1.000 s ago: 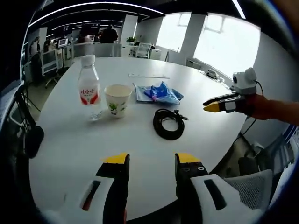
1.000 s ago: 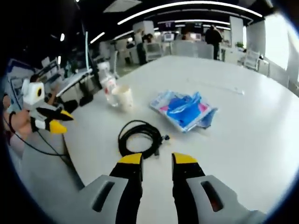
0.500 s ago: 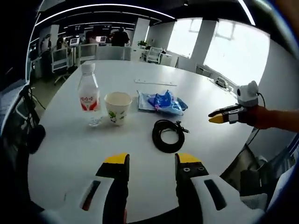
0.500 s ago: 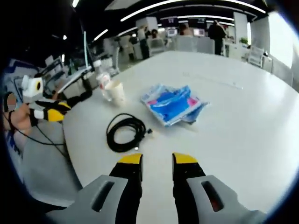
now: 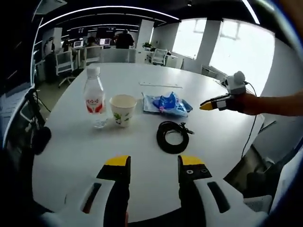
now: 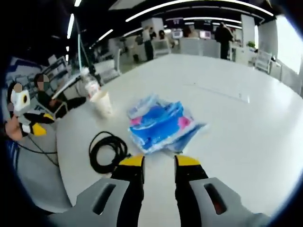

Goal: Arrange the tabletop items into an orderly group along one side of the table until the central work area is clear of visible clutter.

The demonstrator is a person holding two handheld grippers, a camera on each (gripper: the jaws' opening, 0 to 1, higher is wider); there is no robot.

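In the left gripper view the left claw is held with its jaws apart and empty above the near edge of the white bench; ahead of it a coiled black cable lies, with a paper cup and a water bottle beyond to its left. In the right gripper view the right claw is likewise parted and empty, with a blue packet just beyond its tips and the cable beside its left jaw.
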